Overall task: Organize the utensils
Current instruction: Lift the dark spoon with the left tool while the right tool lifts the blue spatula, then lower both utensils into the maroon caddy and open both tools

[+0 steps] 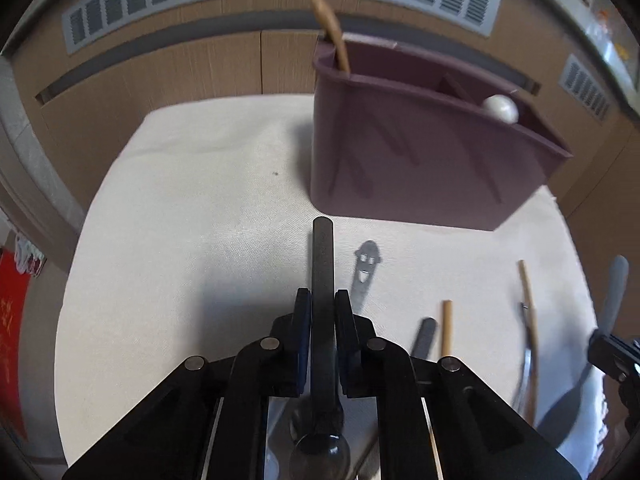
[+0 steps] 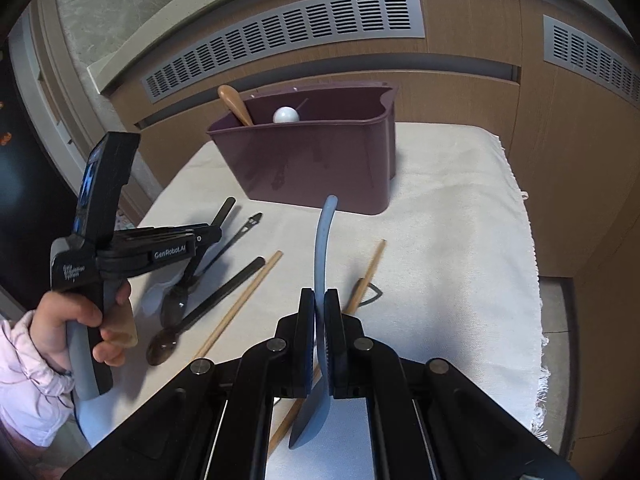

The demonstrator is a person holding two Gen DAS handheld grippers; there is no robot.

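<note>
Black and slender, the handle of a dark spoon (image 1: 323, 280) is pinched between the pressed-together fingers of the left gripper (image 1: 323, 308), with the handle running forward past the fingertips and the glossy bowl lying back beneath the gripper body. Ahead of it and slightly to the right, a maroon utensil caddy (image 1: 400, 160) is seen standing on the cloth-covered worktop (image 1: 180, 208), well apart from the handle tip. A wooden utensil (image 1: 330, 28) is held upright in the caddy's left compartment, and a white rounded object (image 1: 501, 109) is seen in a compartment further right. A grey-blue spatula (image 2: 322, 248) is clamped at its neck by the right gripper (image 2: 319, 312), whose fingers are closed on it; its curved handle rises forward toward the caddy (image 2: 320, 160) while its blade hangs back below the gripper. On the cloth between the two grippers, a wooden chopstick (image 2: 240, 304), a second chopstick (image 2: 366, 276), a flat black-handled utensil (image 2: 224, 292) and a thin metal utensil with a cut-out end (image 2: 250, 226) are left lying loose. In the right wrist view, the left gripper (image 2: 208, 234) is shown held low over the cloth by the person's hand (image 2: 80, 320), with a second dark spoon (image 2: 162, 346) lying just below it.
</note>
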